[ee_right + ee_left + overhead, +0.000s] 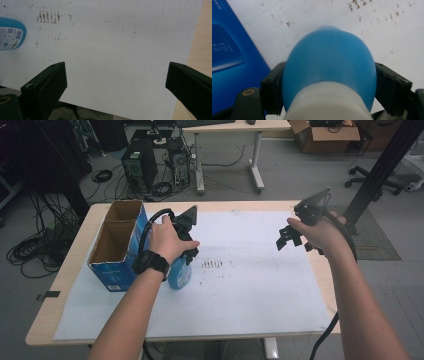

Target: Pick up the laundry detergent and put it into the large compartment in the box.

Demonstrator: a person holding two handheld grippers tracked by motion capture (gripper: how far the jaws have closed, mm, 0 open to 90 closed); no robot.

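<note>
A blue bottle (180,272) with a white neck stands on the white paper sheet (240,285), right beside a blue cardboard box (117,247). My left gripper (187,252) is shut on the bottle; in the left gripper view its black jaws press both sides of the blue bottle (329,67), and the blue box (229,55) is at the left. My right gripper (290,237) hovers open over the right part of the sheet, nothing between its fingers (47,85). The right gripper view catches the bottle's labelled end (11,33) at far left.
The blue box has two open compartments, both looking empty. Brown smudges (212,264) mark the paper's middle. The wooden table edge (320,270) runs close to the right of the sheet. Computers, cables and another desk stand on the floor behind.
</note>
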